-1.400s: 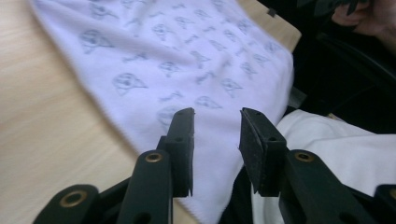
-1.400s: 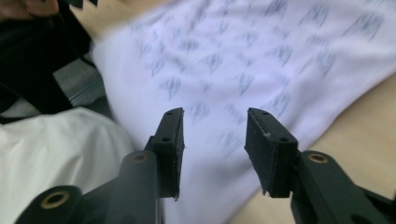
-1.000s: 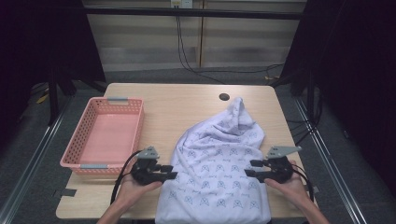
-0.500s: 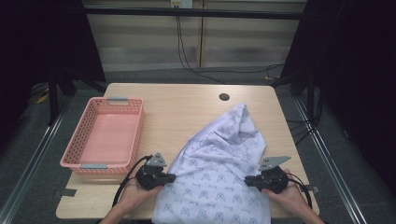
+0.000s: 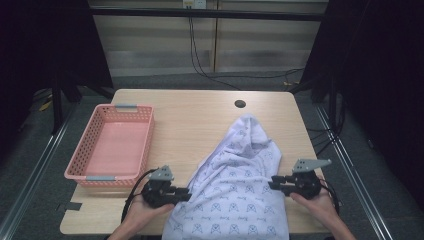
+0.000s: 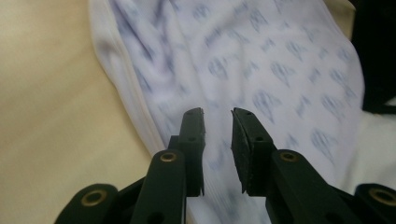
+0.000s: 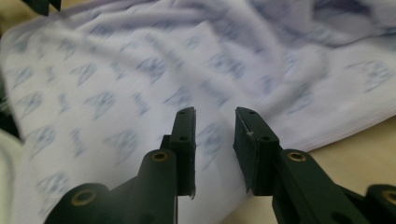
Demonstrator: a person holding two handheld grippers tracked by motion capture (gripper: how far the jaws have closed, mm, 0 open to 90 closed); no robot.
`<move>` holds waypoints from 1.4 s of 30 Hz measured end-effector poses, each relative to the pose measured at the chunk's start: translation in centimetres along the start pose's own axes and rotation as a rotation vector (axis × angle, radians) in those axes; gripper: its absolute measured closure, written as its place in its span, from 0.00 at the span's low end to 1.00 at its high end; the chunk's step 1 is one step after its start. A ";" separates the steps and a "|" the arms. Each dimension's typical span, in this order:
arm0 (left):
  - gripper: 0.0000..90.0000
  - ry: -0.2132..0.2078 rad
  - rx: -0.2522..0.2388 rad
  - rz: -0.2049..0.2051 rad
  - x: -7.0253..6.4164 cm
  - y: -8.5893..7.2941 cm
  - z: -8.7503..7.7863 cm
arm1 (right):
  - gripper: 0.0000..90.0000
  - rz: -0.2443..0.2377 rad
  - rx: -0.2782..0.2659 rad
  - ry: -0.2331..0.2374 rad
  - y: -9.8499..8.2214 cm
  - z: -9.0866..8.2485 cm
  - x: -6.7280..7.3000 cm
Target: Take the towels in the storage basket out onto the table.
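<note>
A white cloth (image 5: 235, 190) with a blue print lies crumpled on the right half of the wooden table (image 5: 195, 120), its near end hanging over the front edge. My left gripper (image 5: 187, 192) lies at the cloth's left hem, pointing right. Its jaws have just been opening and stand a little apart above the cloth (image 6: 280, 70), with nothing between them (image 6: 217, 112). My right gripper (image 5: 272, 184) lies at the cloth's right edge, pointing left. Its jaws have also just been opening, and the gap (image 7: 214, 112) is empty over the cloth (image 7: 116, 70).
A pink plastic basket (image 5: 145, 150) stands empty at the table's left side. A round cable hole (image 5: 240, 104) sits near the far edge. Bare wood stretches between the basket and the cloth. Cables trail from both grippers toward the person.
Both grippers closed on the cloth's side edges and drew it nearer, bunching it. Their jaws now stand apart again, and the right gripper has shifted right, off the cloth edge.
</note>
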State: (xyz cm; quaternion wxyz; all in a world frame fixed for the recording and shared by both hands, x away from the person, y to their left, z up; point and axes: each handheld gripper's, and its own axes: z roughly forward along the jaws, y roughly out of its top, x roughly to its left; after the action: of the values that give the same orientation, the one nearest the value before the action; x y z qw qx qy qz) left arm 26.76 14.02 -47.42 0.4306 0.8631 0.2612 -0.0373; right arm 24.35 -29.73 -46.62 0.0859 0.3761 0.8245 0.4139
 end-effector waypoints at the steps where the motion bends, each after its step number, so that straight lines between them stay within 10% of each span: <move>1: 0.82 0.021 -0.021 -0.003 0.7 1.3 1.0 | 0.77 0.001 0.000 -0.014 0.3 0.2 -0.5; 7: 0.74 0.124 -0.048 -0.022 3.4 3.5 3.2 | 0.62 0.032 0.068 -0.110 0.8 3.1 -4.0; 12: 0.74 0.149 0.017 -0.029 4.3 3.3 4.6 | 0.55 -0.005 0.098 -0.128 0.1 4.2 -4.0; 18: 0.98 0.155 0.018 -0.057 4.5 2.5 2.9 | 0.94 -0.041 0.110 -0.156 0.7 4.3 -3.8; 28: 0.98 0.161 0.026 -0.098 3.2 0.1 0.5 | 0.96 0.031 -0.018 -0.256 5.3 2.4 -8.5; 42: 0.67 0.159 -0.046 0.019 1.3 3.8 2.9 | 0.60 0.028 -0.042 -0.178 3.7 2.2 -5.2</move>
State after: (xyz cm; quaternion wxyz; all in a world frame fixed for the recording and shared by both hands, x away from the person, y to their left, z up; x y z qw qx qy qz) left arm 30.21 10.48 -46.86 0.4287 0.8557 0.2869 0.0414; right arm 31.03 -30.59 -46.12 0.1607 0.4211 0.7993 0.3974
